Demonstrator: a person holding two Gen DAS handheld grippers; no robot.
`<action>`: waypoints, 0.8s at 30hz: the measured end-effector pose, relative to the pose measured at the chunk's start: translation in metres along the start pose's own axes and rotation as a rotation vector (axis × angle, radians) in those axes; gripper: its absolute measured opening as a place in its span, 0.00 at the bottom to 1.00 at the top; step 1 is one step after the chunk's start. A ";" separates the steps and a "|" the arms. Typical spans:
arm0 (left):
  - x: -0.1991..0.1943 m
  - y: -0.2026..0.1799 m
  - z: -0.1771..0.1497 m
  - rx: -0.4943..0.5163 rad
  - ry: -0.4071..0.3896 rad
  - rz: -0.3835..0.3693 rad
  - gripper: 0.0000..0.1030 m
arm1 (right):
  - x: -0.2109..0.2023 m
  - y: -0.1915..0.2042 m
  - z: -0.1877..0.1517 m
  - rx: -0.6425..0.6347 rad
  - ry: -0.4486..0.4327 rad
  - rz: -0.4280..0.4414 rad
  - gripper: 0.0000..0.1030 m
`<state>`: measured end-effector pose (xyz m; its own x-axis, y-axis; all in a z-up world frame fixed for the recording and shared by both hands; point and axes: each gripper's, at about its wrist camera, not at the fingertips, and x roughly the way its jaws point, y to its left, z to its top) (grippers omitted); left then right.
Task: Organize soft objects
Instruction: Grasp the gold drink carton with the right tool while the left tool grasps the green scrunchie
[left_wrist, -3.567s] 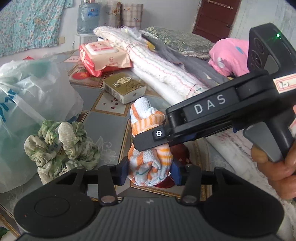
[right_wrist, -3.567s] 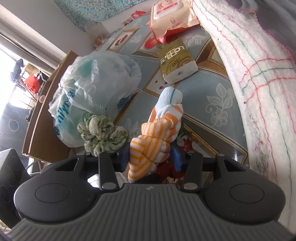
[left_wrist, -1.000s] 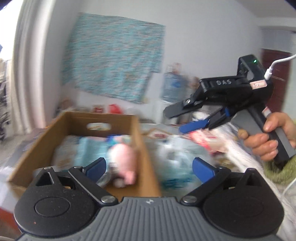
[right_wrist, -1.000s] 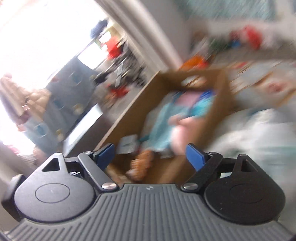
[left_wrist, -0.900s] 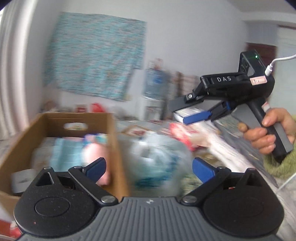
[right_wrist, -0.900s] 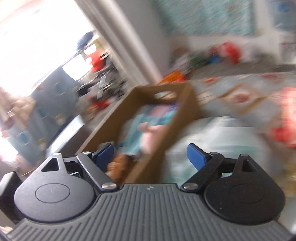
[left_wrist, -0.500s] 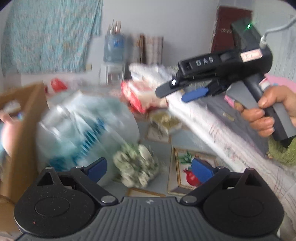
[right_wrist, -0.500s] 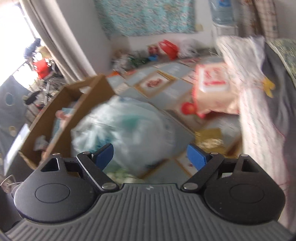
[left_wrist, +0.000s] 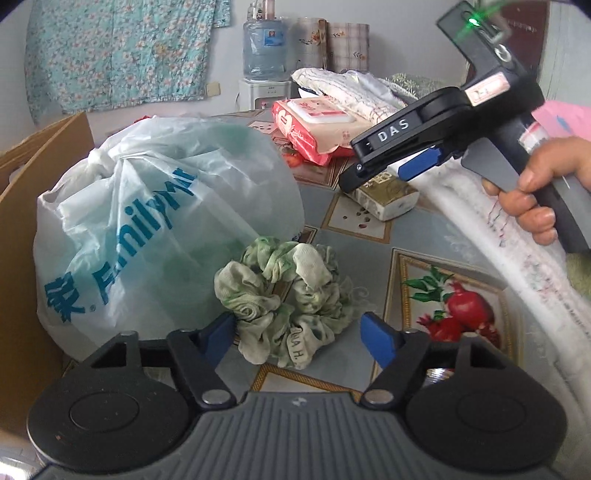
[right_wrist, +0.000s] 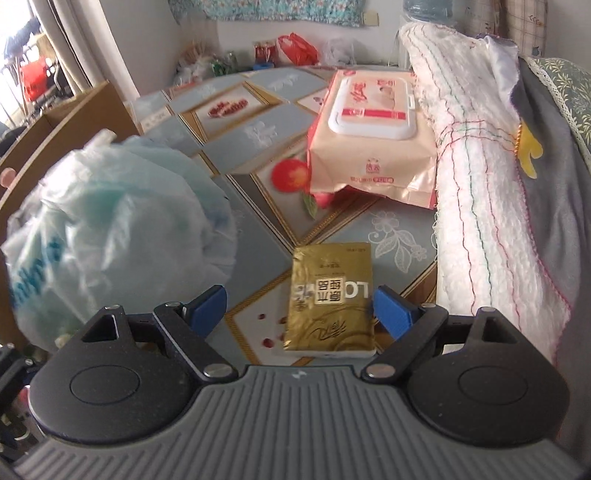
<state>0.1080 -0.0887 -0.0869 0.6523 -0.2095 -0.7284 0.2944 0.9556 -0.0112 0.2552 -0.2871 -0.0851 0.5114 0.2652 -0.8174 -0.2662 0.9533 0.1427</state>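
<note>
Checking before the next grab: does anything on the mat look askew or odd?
Nothing spilled or damaged. The pink wipes pack sits tilted, one edge propped against the rolled white blanket. The green-white scrunchie lies in a crumpled heap against the plastic bag.

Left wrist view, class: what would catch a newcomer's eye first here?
Probably the big white plastic bag with blue lettering at left, beside a cardboard box. Just right of it lies a bunched green-and-white cloth, between the open fingers of the left hand-held gripper. The right hand-held gripper hangs above a gold packet.

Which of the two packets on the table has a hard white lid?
The big pink wipes pack; the small gold tissue pack has none.
</note>
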 end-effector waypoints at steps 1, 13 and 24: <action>0.003 -0.001 0.000 0.010 0.000 0.001 0.65 | 0.002 -0.001 0.000 -0.005 0.003 -0.007 0.84; 0.012 0.002 -0.003 0.057 -0.022 -0.015 0.32 | 0.025 0.005 -0.005 -0.055 0.024 -0.043 0.68; -0.023 0.007 -0.015 0.049 -0.091 -0.087 0.26 | -0.006 0.004 -0.024 0.010 -0.024 -0.029 0.50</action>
<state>0.0844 -0.0745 -0.0808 0.6829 -0.3113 -0.6609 0.3847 0.9223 -0.0369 0.2309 -0.2884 -0.0930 0.5385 0.2405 -0.8076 -0.2424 0.9621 0.1248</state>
